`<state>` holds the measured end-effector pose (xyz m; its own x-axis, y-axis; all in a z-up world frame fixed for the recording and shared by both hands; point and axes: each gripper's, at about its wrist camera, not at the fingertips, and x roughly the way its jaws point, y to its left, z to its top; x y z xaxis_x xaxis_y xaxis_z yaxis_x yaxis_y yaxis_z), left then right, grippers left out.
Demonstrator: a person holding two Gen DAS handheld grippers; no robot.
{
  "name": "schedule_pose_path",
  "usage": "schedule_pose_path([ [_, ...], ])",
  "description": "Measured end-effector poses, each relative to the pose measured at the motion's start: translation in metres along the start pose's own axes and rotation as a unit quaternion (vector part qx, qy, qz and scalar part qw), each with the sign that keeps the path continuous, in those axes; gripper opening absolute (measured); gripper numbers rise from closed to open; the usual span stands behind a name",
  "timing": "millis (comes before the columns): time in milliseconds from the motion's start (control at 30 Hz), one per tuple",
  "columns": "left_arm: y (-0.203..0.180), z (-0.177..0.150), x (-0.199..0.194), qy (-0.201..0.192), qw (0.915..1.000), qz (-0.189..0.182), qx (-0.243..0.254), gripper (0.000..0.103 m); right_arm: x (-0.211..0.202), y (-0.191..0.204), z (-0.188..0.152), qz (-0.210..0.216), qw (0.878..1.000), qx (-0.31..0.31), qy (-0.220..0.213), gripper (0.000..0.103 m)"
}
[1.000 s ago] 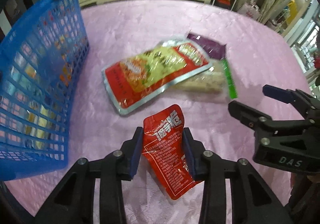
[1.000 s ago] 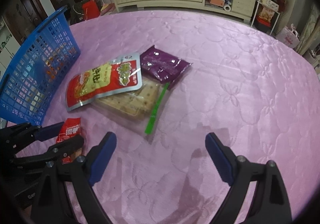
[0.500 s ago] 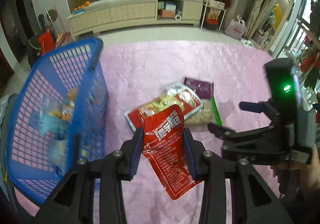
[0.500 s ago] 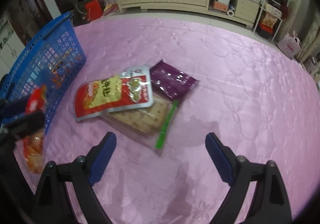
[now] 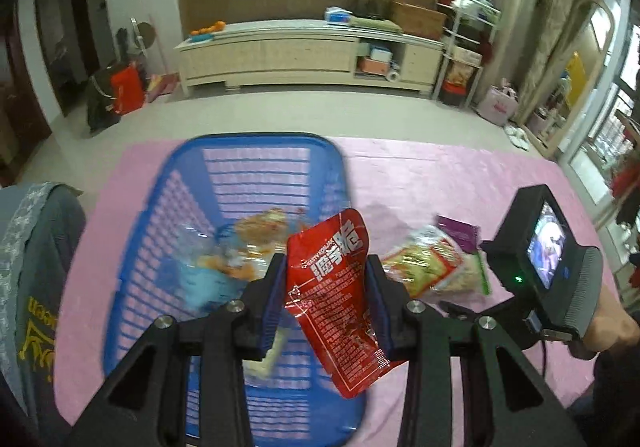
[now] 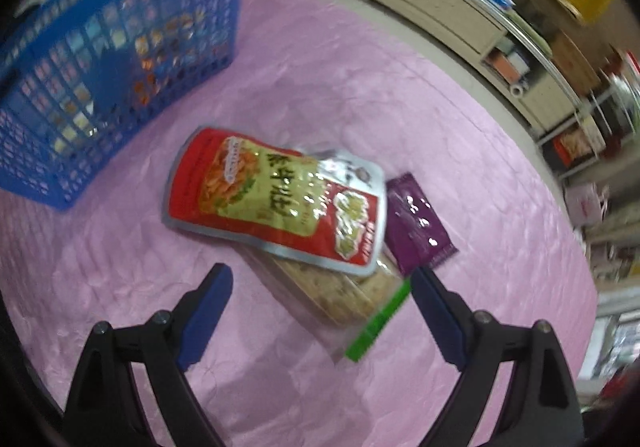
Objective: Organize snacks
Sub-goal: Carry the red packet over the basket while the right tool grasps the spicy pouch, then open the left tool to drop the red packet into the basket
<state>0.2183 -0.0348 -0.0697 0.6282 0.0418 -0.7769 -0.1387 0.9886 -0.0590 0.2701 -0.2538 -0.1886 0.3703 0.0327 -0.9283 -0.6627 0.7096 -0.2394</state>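
Note:
My left gripper (image 5: 326, 281) is shut on a small red snack packet (image 5: 338, 299) and holds it in the air above the right part of the blue basket (image 5: 256, 159), which holds several snacks. My right gripper (image 6: 320, 287) is open and empty, just above a clear cracker bag with a green strip (image 6: 352, 297). On that bag lies a large red and yellow snack bag (image 6: 276, 203), with a purple packet (image 6: 418, 225) to its right. The same pile (image 5: 430, 261) shows right of the basket in the left wrist view, with the right gripper's body (image 5: 544, 259) beside it.
The pink tablecloth (image 6: 360, 87) covers the table. The blue basket (image 6: 108, 59) stands at the table's left. A long cream cabinet (image 5: 304, 55) and shelves stand across the floor behind the table. A grey garment (image 5: 28, 287) is at the left edge.
My left gripper has lifted the red packet off the table and carried it left, over the basket. My right gripper has moved in closer to the snack pile.

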Motion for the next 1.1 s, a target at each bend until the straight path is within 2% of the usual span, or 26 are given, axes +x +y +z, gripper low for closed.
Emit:
schedule_pose_path([
  [200,0.044,0.003,0.009,0.015,0.999,0.0,-0.043,0.037,0.016,0.009,0.02,0.006,0.999,-0.037,0.019,0.093],
  [433,0.062,0.008,0.021,0.03,0.9981,0.005,-0.053,0.037,0.022,0.022,0.045,0.025,0.991,-0.125,0.03,0.093],
  [633,0.065,0.01,0.035,0.065,0.9957,-0.001,-0.066,0.037,0.028,0.024,0.051,0.055,0.975,-0.207,0.056,0.093],
  [667,0.066,0.009,0.036,0.068,0.9956,-0.004,-0.065,0.037,0.03,0.023,0.051,0.054,0.974,-0.214,0.057,0.093],
  [933,0.071,0.006,0.049,0.087,0.9945,0.003,-0.059,0.038,0.052,0.02,0.07,0.124,0.958,-0.251,0.067,0.093],
  [1100,0.078,0.005,0.051,0.092,0.9933,0.006,-0.069,0.039,0.052,0.01,0.074,0.145,0.956,-0.249,0.057,0.078],
])
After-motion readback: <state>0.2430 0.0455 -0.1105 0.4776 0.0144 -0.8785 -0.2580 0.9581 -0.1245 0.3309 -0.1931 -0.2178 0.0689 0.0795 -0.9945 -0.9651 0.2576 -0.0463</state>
